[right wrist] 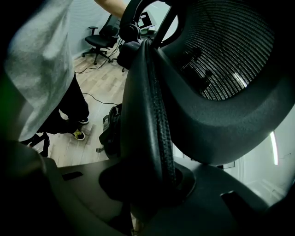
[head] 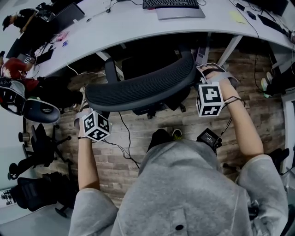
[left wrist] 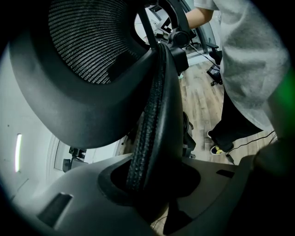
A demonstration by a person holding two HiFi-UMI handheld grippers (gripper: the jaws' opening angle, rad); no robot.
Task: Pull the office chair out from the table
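Both sides clamped. My left gripper [head: 86, 105] is closed on the left end of the office chair [head: 143, 87] backrest. In the left gripper view the jaws sit either side of the backrest rim [left wrist: 156, 120], pressed onto it, with the mesh panel [left wrist: 87, 41] curving off above. My right gripper [head: 206, 78] has the same hold on the right end; in the right gripper view the rim runs straight down into the jaw throat and nothing else is in there. Both grippers are angled down, with the marker cubes facing up at me. In the head view the backrest arcs across right in front of me, between me and the curved white table [head: 138, 27]. The seat [head: 152, 62] is in shadow at the table edge; I can't tell how far under it sits. A keyboard [head: 173, 3] is on the table beyond the chair. There are loose cables [head: 124, 138] on the wood floor [head: 138, 124] under the backrest. A second chair [head: 41, 110] stands off to my left, well apart from this one.
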